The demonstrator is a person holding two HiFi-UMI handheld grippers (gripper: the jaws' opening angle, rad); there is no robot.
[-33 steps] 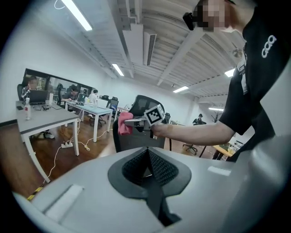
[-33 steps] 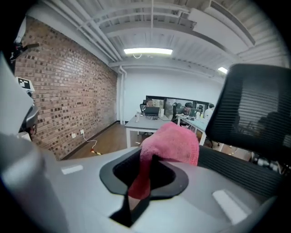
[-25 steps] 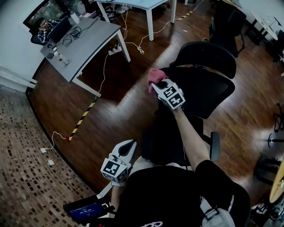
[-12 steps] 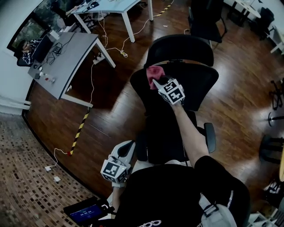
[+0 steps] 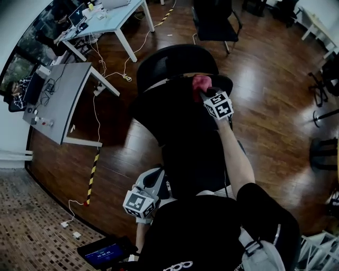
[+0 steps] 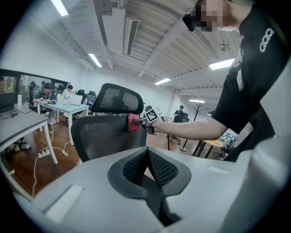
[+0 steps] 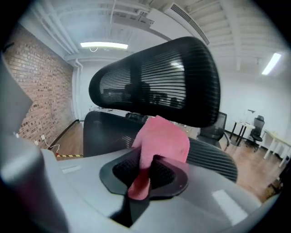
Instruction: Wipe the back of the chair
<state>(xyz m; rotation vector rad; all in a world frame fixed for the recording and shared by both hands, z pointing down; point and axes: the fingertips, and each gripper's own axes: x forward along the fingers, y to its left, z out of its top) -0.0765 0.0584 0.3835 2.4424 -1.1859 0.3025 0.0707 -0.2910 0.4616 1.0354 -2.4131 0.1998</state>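
One pink cloth (image 7: 160,135) in right hand-held gripper (image 7: 148,169)

- I read this as an open-plan office.
- A grey desk (image 5: 63,98) loaded with gear and a pale table (image 5: 116,16) stand on a dark wood floor (image 5: 275,84), with white cables (image 5: 94,114) trailing down beside them.
- A black mesh office chair (image 5: 177,63) sits right below me, and another swivel chair (image 5: 214,21) stands further off.
- Through the left gripper view I see a person seated (image 6: 44,94) at a desk under long strip lights (image 6: 95,60).
- The right gripper view shows a brick wall (image 7: 38,91).
- Yellow-and-black tape (image 5: 92,169) marks the floor.
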